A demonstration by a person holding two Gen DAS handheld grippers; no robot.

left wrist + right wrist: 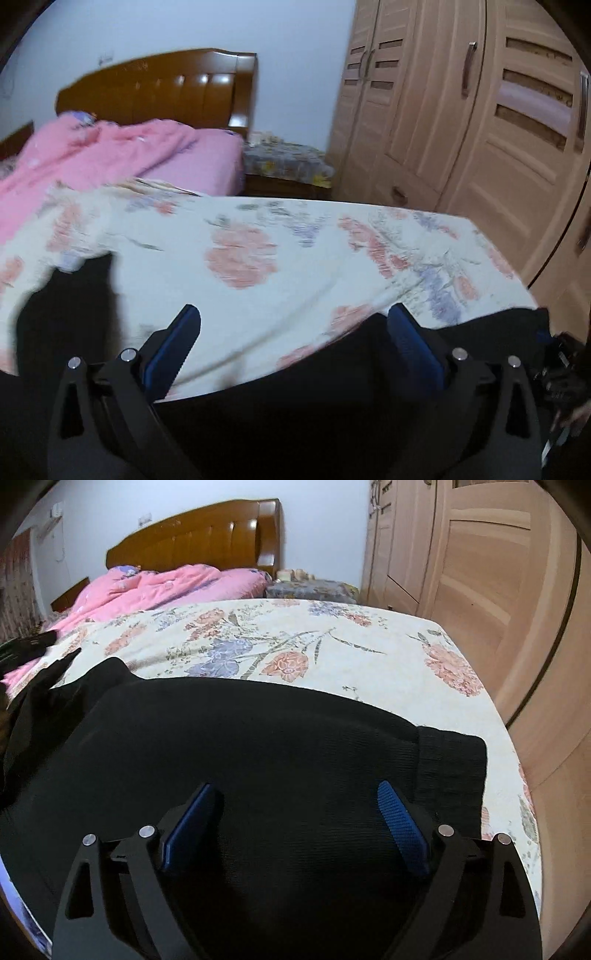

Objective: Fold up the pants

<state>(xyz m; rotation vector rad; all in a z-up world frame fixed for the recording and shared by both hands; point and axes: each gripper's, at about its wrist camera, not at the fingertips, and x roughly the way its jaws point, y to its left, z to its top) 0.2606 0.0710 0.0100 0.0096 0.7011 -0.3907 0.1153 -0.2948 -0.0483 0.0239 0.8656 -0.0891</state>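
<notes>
Black pants (258, 746) lie spread on the floral bedsheet (280, 638), with a ribbed band (450, 771) at their right end. My right gripper (295, 812) is open and empty, its blue-padded fingers just above the pants' middle. In the left wrist view the pants (332, 413) show as dark fabric along the bottom and at the left. My left gripper (291, 332) is open and empty, hovering over the pants' edge and the sheet (295, 240). The left view is blurred.
A pink quilt (155, 587) lies at the bed's head by a wooden headboard (199, 535). A covered nightstand (310, 589) stands beside it. Wooden wardrobe doors (480, 572) line the right. The other gripper (561, 373) shows at the left view's right edge.
</notes>
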